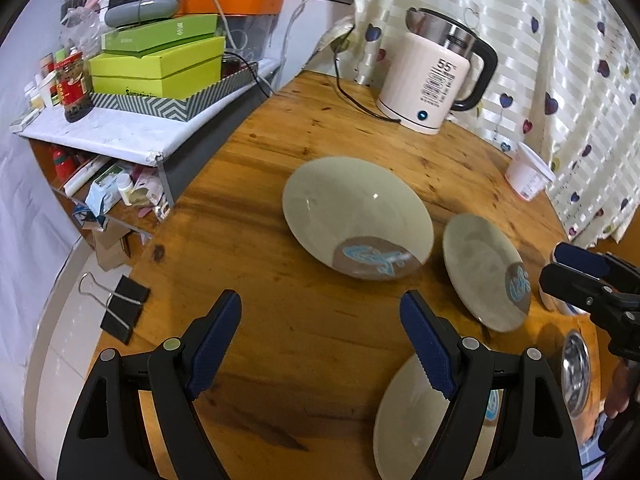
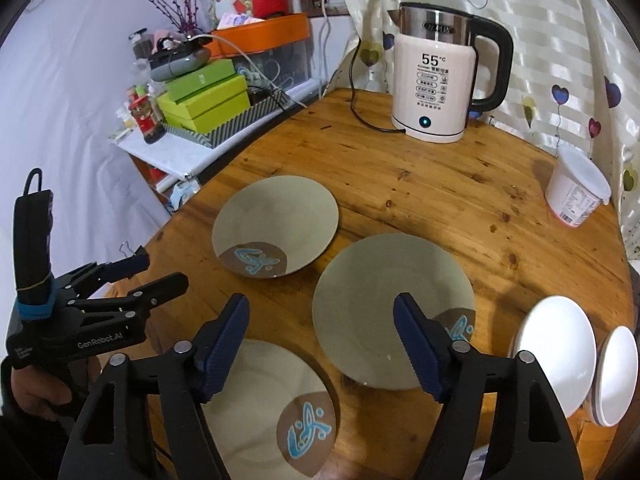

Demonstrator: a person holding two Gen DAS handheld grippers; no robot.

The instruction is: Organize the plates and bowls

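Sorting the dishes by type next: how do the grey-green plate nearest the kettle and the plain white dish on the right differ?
The grey-green plate carries a brown patch with a blue design on its near side; the white dish is unmarked. The grey-green plate sits toward the table's far left, the white dish at its right edge. The grey-green plate stands alone; the white dish has a smaller white dish close beside it. Both are round and empty.

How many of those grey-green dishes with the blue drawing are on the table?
3. One far dish sits toward the shelf side, one middle dish lies in front of the kettle, and one near dish lies under the right gripper. More may lie out of view.
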